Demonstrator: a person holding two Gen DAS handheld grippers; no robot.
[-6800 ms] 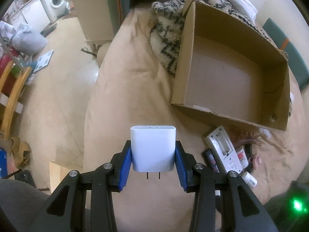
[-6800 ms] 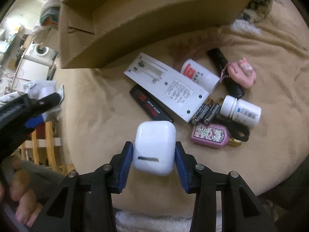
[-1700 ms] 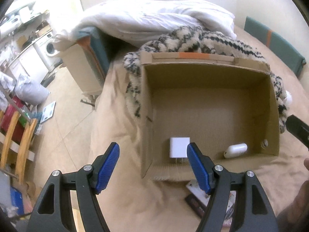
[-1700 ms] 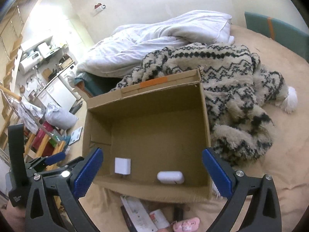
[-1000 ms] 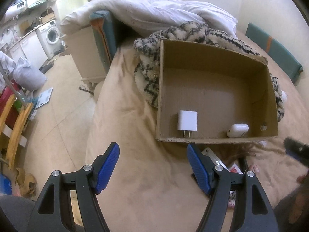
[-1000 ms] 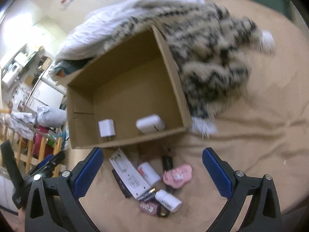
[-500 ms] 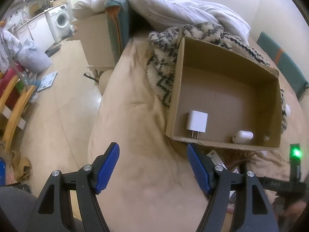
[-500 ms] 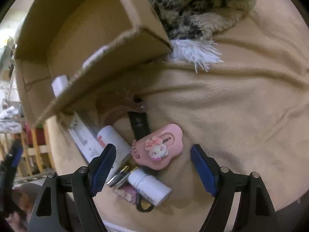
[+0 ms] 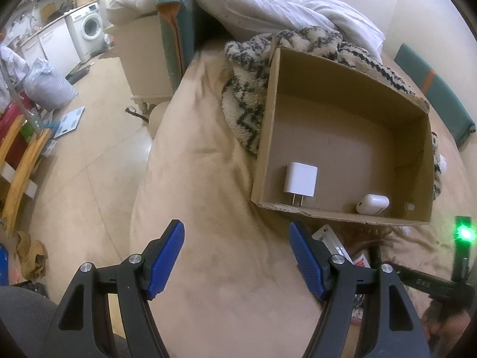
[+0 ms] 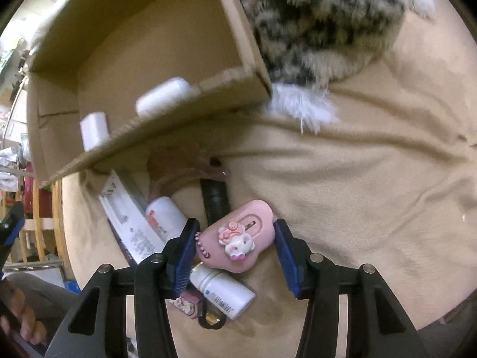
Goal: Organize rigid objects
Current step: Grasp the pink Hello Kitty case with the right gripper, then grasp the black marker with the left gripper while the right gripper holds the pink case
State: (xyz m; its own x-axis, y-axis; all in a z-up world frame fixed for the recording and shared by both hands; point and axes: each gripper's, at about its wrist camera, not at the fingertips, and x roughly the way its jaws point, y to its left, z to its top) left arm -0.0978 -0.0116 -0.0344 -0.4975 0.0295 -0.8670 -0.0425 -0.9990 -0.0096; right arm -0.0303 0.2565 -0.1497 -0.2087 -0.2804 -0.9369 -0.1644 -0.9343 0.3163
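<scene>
A cardboard box lies on the beige bed cover with a white charger and a white earbud case inside. Loose items lie in front of it. My right gripper points down over a pink cartoon-cat case. Its jaws are closing with the case between the blue pads, which stand right at its two sides. My left gripper hovers open over bare bed cover left of the box, holding nothing.
Around the pink case lie a white pill bottle, a red-labelled tube, a flat white device, a black stick and a pink patterned item. A patterned fuzzy blanket borders the box. The bed edge drops to the floor at left.
My right gripper has dropped from above the box to the pile and narrowed its jaws around the pink case. The left gripper has stayed open with its view shifted slightly.
</scene>
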